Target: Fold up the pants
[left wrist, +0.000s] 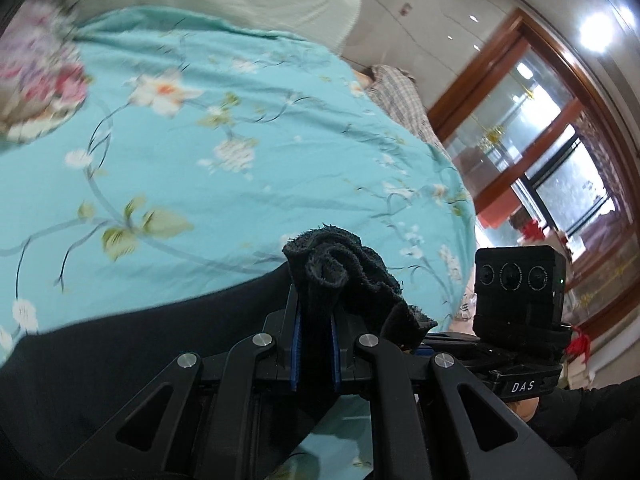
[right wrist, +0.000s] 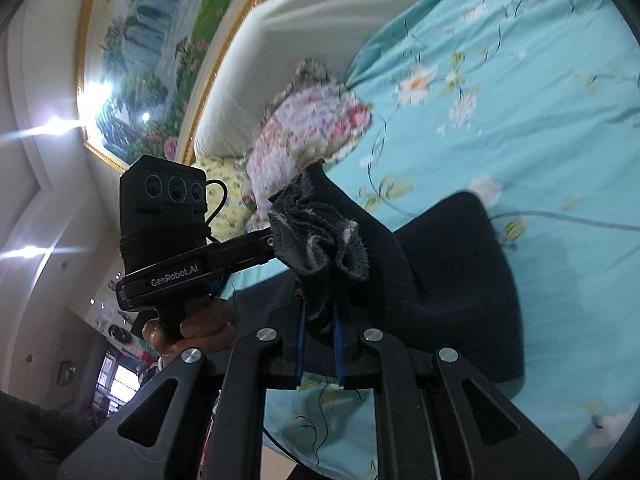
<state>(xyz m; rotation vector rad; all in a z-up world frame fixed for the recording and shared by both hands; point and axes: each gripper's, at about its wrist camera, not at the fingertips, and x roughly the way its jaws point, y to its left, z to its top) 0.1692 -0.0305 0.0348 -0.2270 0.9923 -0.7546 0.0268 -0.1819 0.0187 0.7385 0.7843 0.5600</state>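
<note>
Above the turquoise flowered bedsheet (left wrist: 208,152) we grip the black pants (right wrist: 452,280) by bunched hems, left gripper (left wrist: 316,320) and right gripper (right wrist: 322,320) each pinched tight on cloth; a floral pillow (right wrist: 308,128) lies near the headboard (right wrist: 320,28).

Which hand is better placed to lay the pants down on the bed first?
Neither clearly. The left tongs and right tongs both pinch bunched edges of the black pants above the bed sheet; probably both together.
</note>
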